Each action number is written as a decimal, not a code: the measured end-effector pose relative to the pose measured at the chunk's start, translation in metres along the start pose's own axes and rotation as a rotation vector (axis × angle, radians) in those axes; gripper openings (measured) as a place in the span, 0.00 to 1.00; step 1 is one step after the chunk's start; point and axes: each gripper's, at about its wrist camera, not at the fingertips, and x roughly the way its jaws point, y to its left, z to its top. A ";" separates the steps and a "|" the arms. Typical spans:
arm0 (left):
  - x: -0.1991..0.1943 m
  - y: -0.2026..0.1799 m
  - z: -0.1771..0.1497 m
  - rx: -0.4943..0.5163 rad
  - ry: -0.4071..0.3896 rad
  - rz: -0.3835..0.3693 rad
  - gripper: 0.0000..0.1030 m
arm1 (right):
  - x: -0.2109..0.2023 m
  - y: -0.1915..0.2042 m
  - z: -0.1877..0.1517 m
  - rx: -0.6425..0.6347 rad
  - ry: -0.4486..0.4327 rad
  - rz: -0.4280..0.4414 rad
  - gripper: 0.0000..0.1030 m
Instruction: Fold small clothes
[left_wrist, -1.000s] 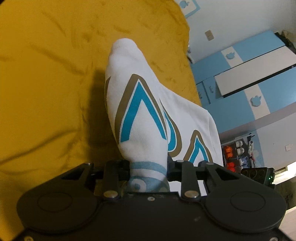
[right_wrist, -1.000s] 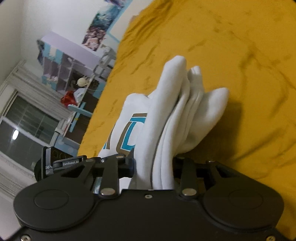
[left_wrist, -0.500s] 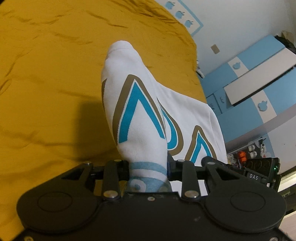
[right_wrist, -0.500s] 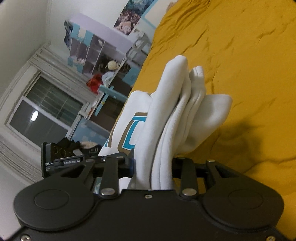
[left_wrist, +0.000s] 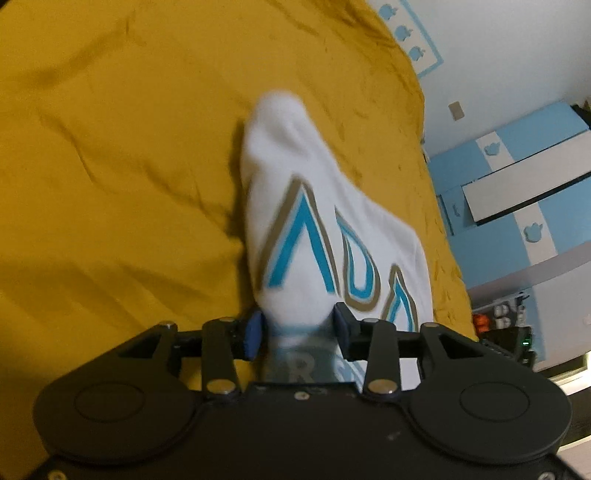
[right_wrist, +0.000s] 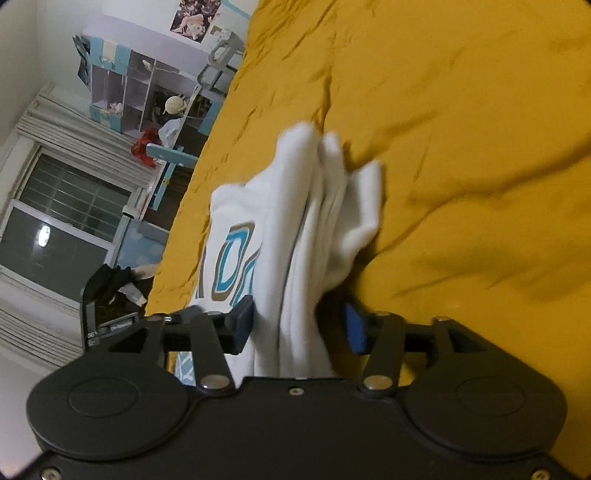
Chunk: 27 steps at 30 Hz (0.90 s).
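Observation:
A small white garment (left_wrist: 295, 206) with blue and tan lettering lies bunched on the yellow bedspread (left_wrist: 129, 166). My left gripper (left_wrist: 297, 328) has its jaws parted a little, with the cloth loose between the blue pads (left_wrist: 253, 332). The same garment shows in the right wrist view (right_wrist: 295, 236) as a folded white bundle. My right gripper (right_wrist: 299, 325) is open, with gaps between its pads (right_wrist: 354, 328) and the cloth. The image is blurred by motion.
The yellow bedspread (right_wrist: 461, 147) fills most of both views. A blue and white wardrobe (left_wrist: 517, 184) stands past the bed's edge. A window (right_wrist: 55, 221), shelves (right_wrist: 129, 92) and a blue chair (right_wrist: 173, 162) stand beyond the other edge.
Both grippers have opened and let go of the garment, which now rests on the bedspread. Both have come down closer to the bed.

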 end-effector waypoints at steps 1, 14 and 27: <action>-0.006 -0.003 0.007 0.022 -0.025 0.020 0.38 | -0.007 0.005 0.001 -0.031 -0.024 -0.026 0.53; 0.049 0.004 0.066 -0.064 -0.121 0.057 0.47 | 0.046 0.042 0.067 -0.200 -0.100 -0.171 0.33; 0.060 0.003 0.066 0.054 -0.226 0.135 0.06 | 0.053 0.015 0.057 -0.228 -0.158 -0.247 0.19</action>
